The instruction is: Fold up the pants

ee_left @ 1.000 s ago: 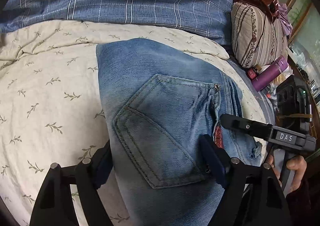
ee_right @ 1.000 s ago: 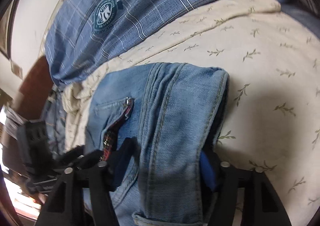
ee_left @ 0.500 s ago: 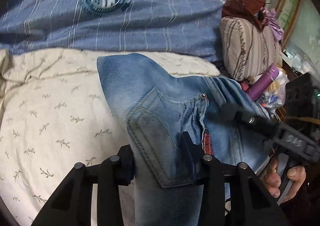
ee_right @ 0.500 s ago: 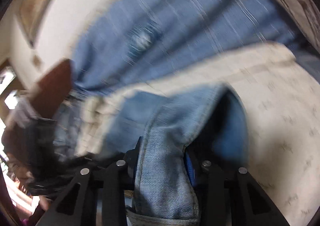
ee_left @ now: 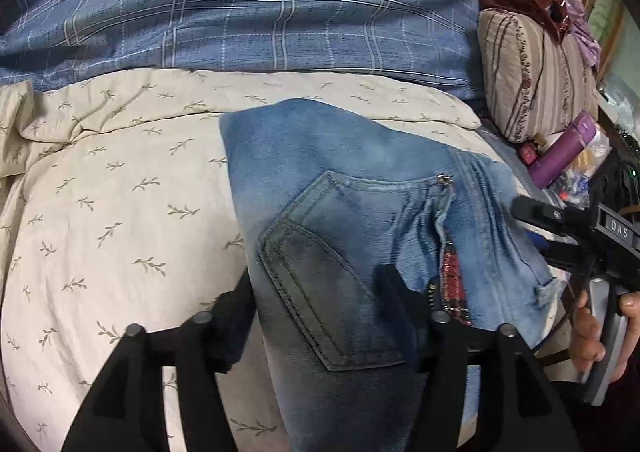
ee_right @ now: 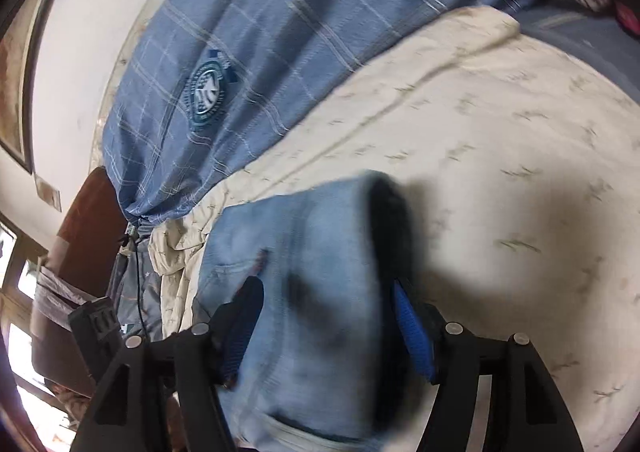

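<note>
The jeans [ee_left: 352, 219] lie folded on the bed, on a cream sheet [ee_left: 112, 211] printed with small sprigs, back pocket [ee_left: 320, 272] facing up. A blue plaid blanket [ee_left: 280, 23] with a round crest sits bunched behind them, and a striped pillow [ee_left: 532, 71] and a purple bottle [ee_left: 564, 151] crowd the bed's far edge.

The left gripper [ee_left: 316, 312] straddles the near part of the jeans, one finger off the denim's edge over the sheet, the other resting on the pocket area. Its jaws have just been opening, and they stand apart with the cloth between them but not pinched.

The right gripper [ee_right: 324, 328] sits over the folded waistband end of the jeans [ee_right: 312, 272], blue-padded fingers [ee_right: 412, 332] on either side of the thick fold. Its jaws too have just been opening; the pad on the sheet side stands clear of the denim, so the fold lies loose between them. That view is blurred. From the left camera, a hand [ee_left: 600, 332] holding the right gripper's handle shows beside the jeans.
</note>
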`<control>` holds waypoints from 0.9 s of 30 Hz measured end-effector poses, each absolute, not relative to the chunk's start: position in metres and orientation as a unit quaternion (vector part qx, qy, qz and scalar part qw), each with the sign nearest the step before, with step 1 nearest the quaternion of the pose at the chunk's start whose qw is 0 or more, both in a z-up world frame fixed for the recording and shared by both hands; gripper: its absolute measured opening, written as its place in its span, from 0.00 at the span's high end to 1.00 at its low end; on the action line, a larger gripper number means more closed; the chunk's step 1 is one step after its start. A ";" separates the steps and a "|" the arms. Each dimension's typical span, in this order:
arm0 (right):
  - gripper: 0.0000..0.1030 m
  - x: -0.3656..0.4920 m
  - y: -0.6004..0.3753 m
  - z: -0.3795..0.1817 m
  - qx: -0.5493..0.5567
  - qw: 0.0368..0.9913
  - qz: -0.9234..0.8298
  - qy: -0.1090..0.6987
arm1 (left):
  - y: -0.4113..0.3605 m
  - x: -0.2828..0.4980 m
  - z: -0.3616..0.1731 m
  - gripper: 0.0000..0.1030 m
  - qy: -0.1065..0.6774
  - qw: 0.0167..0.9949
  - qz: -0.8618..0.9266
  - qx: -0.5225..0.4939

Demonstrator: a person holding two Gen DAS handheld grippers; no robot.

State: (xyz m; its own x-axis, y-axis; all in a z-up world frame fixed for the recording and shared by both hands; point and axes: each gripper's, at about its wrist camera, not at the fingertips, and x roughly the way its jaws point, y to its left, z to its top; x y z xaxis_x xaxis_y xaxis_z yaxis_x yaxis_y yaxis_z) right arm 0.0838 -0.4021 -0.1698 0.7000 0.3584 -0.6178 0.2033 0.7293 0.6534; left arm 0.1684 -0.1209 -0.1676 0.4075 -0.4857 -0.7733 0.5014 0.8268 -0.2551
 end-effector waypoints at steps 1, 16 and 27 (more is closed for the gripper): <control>0.31 0.079 -0.410 -0.174 0.371 0.842 0.041 0.390 | -0.120 0.168 -0.168 0.33 0.457 0.840 -0.292 0.010; 0.23 0.094 -0.388 -0.216 0.437 0.765 0.156 0.448 | -0.102 0.181 -0.190 0.18 0.515 0.794 -0.312 -0.086; 0.56 0.096 -0.347 -0.179 0.344 0.837 0.128 0.405 | -0.112 0.165 -0.165 0.51 0.455 0.822 -0.338 -0.056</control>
State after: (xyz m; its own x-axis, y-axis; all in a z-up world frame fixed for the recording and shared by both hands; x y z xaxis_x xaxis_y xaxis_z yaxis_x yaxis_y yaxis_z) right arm 0.0956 -0.3471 -0.1789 0.6390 0.4938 -0.5897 0.0639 0.7299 0.6806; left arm 0.1645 -0.1116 -0.1653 0.3586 -0.6059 -0.7102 0.5043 0.7659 -0.3988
